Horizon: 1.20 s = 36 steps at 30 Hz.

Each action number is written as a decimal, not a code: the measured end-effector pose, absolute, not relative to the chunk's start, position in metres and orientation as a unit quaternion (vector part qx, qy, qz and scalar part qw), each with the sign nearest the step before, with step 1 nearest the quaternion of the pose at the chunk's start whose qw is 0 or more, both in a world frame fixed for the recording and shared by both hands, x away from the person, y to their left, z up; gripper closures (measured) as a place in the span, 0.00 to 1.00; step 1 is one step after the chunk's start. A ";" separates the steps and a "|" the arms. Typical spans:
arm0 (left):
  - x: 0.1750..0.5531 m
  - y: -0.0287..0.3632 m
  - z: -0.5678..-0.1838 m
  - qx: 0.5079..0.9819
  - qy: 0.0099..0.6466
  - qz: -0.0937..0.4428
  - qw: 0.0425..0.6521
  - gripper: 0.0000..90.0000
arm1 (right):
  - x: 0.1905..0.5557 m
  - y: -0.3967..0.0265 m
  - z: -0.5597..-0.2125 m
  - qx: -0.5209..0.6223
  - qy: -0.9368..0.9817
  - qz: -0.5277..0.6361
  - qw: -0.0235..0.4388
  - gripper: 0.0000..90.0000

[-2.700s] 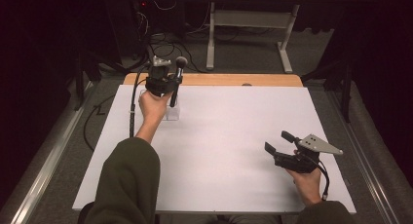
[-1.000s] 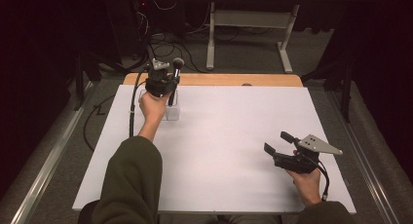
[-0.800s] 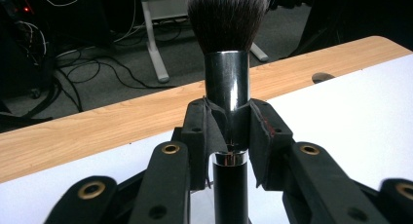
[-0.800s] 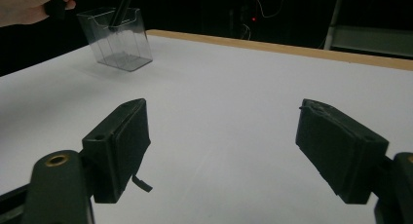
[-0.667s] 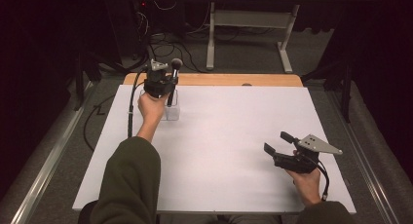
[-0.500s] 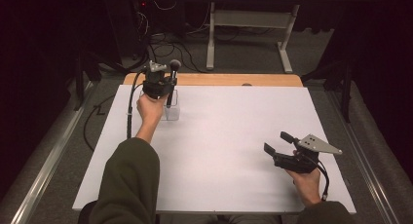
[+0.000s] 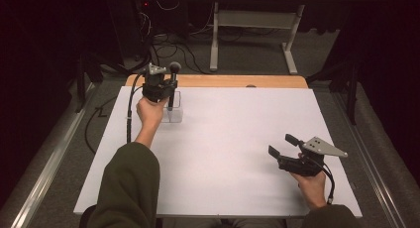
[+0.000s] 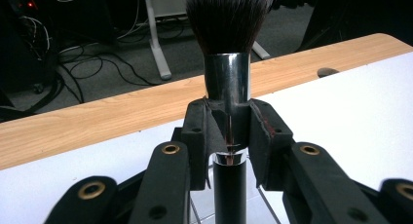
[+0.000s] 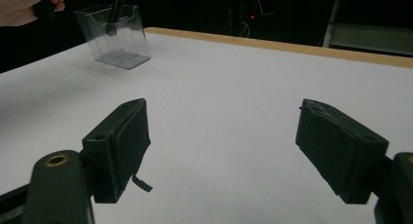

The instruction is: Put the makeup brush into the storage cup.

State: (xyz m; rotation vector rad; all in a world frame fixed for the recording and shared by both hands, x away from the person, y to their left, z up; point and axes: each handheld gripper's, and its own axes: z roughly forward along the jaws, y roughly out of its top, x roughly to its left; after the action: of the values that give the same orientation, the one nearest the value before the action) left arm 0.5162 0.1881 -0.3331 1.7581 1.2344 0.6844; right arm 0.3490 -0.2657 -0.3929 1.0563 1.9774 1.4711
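While the left tongs [image 7: 168, 91] hovered near the far left corner of the table [image 7: 233, 153], their pads were clamped on a makeup brush [image 8: 229, 87], gripping it at the shiny metal ferrule where it met the black handle. In the left gripper view the brush stood upright between the two jaws, its dark bristles on top and the handle running down below the pads. In the high view the brush's lower end reached down into a clear plastic holder [image 7: 174, 109] that stood on the white tabletop just in front of the wooden strip along the far edge. The right gripper view showed that holder [image 9: 114, 36] well off, with the dark handle inside it leaning a little. The right tongs [image 7: 282, 146] rested low over the near right part of the table, well apart from the holder, their jaws spread wide with nothing between them.
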 end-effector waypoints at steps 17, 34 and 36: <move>0.516 0.185 -0.337 0.708 0.494 0.264 0.430 0.78 | 0.349 -0.266 -0.392 0.382 0.717 0.535 0.231 0.24; 0.516 0.183 -0.343 0.717 0.494 0.255 0.421 0.78 | 0.349 -0.266 -0.393 0.382 0.718 0.535 0.230 0.24; 0.516 0.183 -0.343 0.718 0.493 0.254 0.420 0.78 | 0.349 -0.266 -0.393 0.382 0.718 0.534 0.231 0.24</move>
State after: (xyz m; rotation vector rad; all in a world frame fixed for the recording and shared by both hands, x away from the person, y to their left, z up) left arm 0.5160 0.1825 -0.3434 1.7999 1.2345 0.6372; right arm 0.3488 -0.2656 -0.3927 1.0514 1.9736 1.4686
